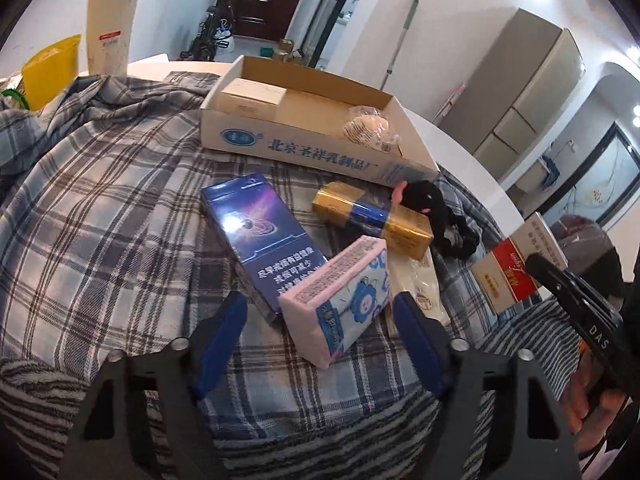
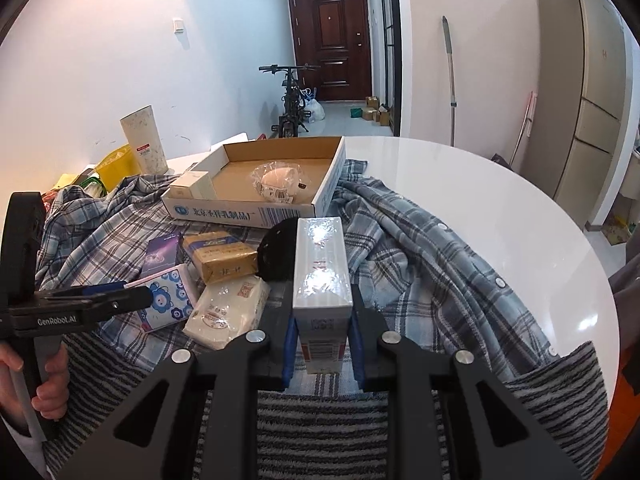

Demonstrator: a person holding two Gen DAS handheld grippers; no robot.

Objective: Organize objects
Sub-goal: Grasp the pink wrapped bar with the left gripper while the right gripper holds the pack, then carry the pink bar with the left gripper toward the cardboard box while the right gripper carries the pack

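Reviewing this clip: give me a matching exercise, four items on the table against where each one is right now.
Items
1. red and white carton
2. wrapped bun
3. pink tissue pack
4. blue carton

Places
A. lying flat on the plaid shirt
B. clamped in the right gripper
C. inside the cardboard tray
D. between the open fingers of the left gripper

Pairs: 1-B, 2-C, 3-D, 4-A

"GenRobot.AI" on left hand-held gripper [image 2: 120, 300], "DAS" on right hand-held gripper [image 1: 560, 280]
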